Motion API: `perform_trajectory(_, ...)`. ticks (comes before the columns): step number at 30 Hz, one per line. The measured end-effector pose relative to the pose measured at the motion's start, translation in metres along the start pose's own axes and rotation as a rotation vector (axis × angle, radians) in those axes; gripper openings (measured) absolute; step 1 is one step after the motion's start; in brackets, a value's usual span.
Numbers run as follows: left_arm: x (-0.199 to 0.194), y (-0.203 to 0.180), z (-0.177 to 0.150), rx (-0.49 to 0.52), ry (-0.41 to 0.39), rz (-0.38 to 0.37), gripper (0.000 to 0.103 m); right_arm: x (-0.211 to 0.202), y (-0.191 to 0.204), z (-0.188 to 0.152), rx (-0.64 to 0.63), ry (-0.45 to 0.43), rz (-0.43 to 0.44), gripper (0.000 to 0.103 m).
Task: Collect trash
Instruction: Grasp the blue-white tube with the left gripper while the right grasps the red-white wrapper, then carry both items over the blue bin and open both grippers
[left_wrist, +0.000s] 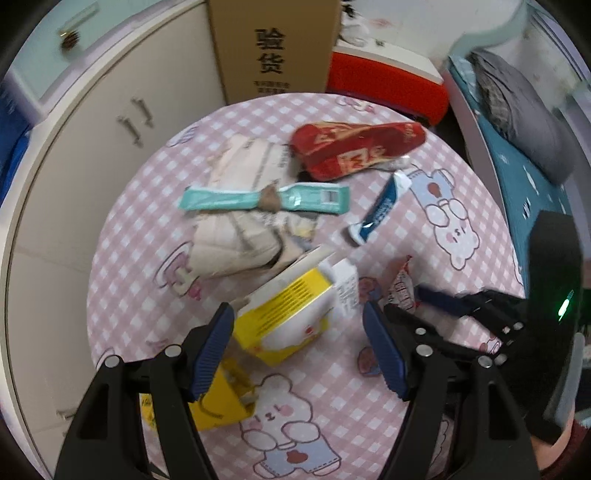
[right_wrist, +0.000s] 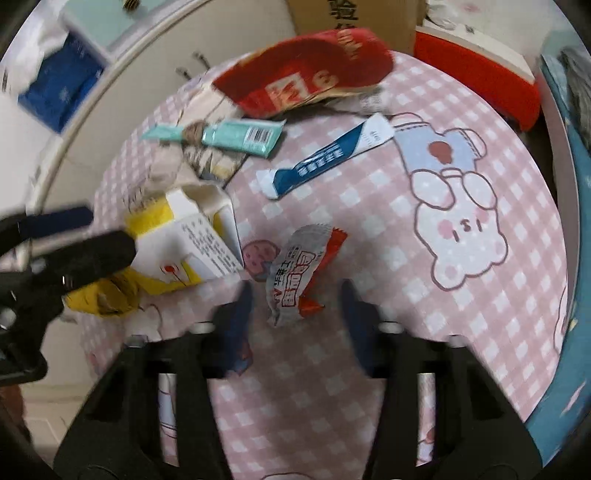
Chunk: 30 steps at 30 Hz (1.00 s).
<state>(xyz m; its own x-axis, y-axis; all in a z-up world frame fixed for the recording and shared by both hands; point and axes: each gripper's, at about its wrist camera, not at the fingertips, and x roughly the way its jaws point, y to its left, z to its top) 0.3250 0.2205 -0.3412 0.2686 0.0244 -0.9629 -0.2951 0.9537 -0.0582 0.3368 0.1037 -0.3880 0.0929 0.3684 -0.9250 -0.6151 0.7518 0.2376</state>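
**A:** Where's the trash?

**B:** Scattered over the round table (left_wrist: 122, 236) with its pink checked bunny cloth. A red snack bag (left_wrist: 354, 151) lies at the far side, a teal wrapper (left_wrist: 266, 199) rests across crumpled paper (left_wrist: 236, 236), and a blue-and-white sachet (left_wrist: 380, 210) lies alone to the right.

**A:** And the left gripper (left_wrist: 299, 347)?

**B:** Released — its blue pads stand wide on either side of the yellow-and-white carton (left_wrist: 288, 317), which sits between them. I can't tell whether either pad touches it.

**A:** The right gripper (right_wrist: 295, 310)?

**B:** Over a small silver-and-orange snack wrapper (right_wrist: 295, 273) near the table's front. The wrapper lies between the blurred fingers, but gaps show on both sides — not clamped.

**A:** Anything else nearby?

**B:** A crushed yellow box (left_wrist: 218, 402) under the left finger.
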Motion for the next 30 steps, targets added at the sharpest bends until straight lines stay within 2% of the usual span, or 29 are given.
perform_trajectory(2, 0.005, -0.006, 0.007, 0.021, 0.005, -0.015, 0.071, -0.002, -0.002, -0.002, -0.021, -0.011, -0.005, 0.020)
perform_trajectory(4, 0.010, -0.015, 0.016, 0.051, 0.013, -0.034, 0.071, -0.008, -0.010, -0.004, 0.001, -0.032, -0.012, 0.020)
perform_trajectory(12, 0.039, -0.058, 0.052, 0.163, 0.028, -0.097, 0.071, -0.044, -0.080, -0.005, 0.243, -0.118, -0.007, 0.020)
perform_trajectory(15, 0.053, -0.072, 0.061, 0.201, 0.033, -0.095, 0.070, -0.058, -0.101, -0.010, 0.313, -0.145, -0.002, 0.020)
perform_trajectory(20, 0.077, -0.085, 0.071, 0.245, 0.051, -0.072, 0.062, -0.068, -0.119, -0.018, 0.374, -0.169, 0.008, 0.020)
perform_trajectory(24, 0.091, -0.083, 0.075, 0.218, 0.106, -0.052, 0.047, -0.070, -0.129, -0.020, 0.404, -0.176, 0.033, 0.020)
perform_trajectory(26, 0.091, -0.085, 0.074, 0.232, 0.095, -0.036, 0.035, -0.069, -0.130, -0.020, 0.408, -0.178, 0.042, 0.020)
perform_trajectory(27, 0.091, -0.087, 0.073, 0.242, 0.090, -0.017, 0.017, -0.069, -0.130, -0.021, 0.408, -0.179, 0.045, 0.020)
perform_trajectory(28, 0.090, -0.087, 0.073, 0.234, 0.091, -0.013, 0.011, -0.070, -0.132, -0.021, 0.407, -0.180, 0.051, 0.020)
perform_trajectory(30, 0.085, -0.087, 0.072, 0.203, 0.078, -0.026, 0.008, -0.073, -0.135, -0.022, 0.405, -0.182, 0.063, 0.020)
